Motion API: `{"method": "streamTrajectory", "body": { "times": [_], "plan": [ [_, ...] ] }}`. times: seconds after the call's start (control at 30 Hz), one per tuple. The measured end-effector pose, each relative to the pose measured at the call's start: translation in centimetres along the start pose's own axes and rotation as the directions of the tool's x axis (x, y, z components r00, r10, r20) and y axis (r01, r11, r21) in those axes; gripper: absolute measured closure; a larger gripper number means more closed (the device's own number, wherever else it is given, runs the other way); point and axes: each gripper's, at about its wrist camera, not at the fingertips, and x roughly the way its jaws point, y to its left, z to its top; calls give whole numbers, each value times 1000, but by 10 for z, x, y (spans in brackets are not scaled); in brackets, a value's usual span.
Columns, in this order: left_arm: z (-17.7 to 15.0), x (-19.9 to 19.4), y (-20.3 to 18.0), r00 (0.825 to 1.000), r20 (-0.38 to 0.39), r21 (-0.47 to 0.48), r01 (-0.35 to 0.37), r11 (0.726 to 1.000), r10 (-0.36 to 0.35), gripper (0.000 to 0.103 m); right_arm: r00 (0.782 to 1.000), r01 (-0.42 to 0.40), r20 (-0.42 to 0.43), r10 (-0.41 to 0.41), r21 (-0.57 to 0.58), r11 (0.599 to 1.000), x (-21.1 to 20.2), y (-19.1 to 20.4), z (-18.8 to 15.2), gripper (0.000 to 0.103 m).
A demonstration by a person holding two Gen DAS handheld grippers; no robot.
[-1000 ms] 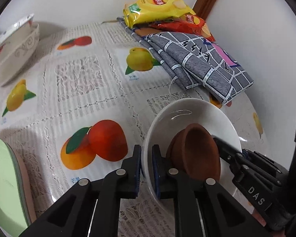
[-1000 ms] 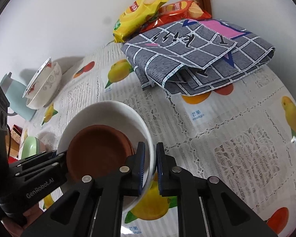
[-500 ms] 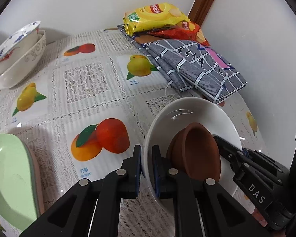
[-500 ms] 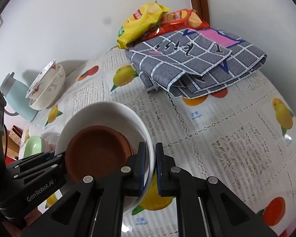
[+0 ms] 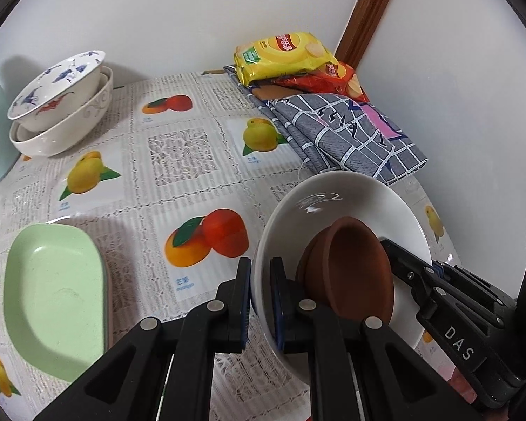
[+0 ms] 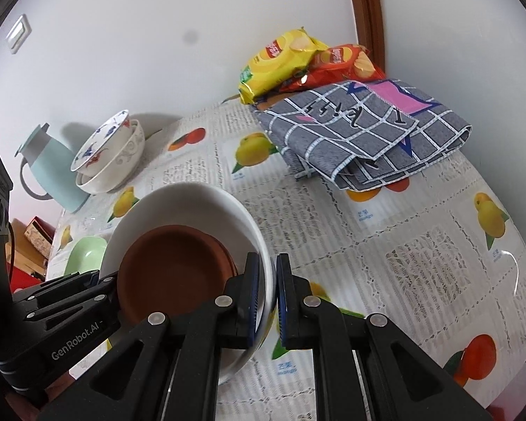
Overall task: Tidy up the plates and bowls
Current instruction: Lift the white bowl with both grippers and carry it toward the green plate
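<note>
Both grippers clamp the white bowl (image 5: 336, 200) rim: left gripper (image 5: 260, 301) at its 9 o'clock, right gripper (image 6: 267, 298) at 3. Brown bowl (image 6: 172, 273) nested inside, held above the surface (image 5: 179, 161).

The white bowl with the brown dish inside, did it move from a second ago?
Yes. The white bowl has risen: the tablecloth fruit prints look smaller and more table shows.

We count two stacked patterned bowls (image 5: 58, 105), one white bowl (image 5: 336, 196), brown dishes (image 5: 350, 266), seemingly two nested, one green dish (image 5: 52, 298), two snack bags (image 5: 284, 54), one folded cloth (image 5: 347, 133), one jug (image 6: 52, 172)
</note>
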Motion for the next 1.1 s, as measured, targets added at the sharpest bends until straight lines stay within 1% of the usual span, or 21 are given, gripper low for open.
{"method": "streamTrajectory", "body": {
  "times": [0.37,1.1],
  "plan": [
    [-8,-24,15,1000,19,-18,-14,1000,15,93,1000,-12,12,13,-27,1000,-14,23,-3,93],
    [-5,-46,38,998,49,-54,-25,998,28,93,999,-29,18,31,-74,997,-19,56,2,93]
  ]
}}
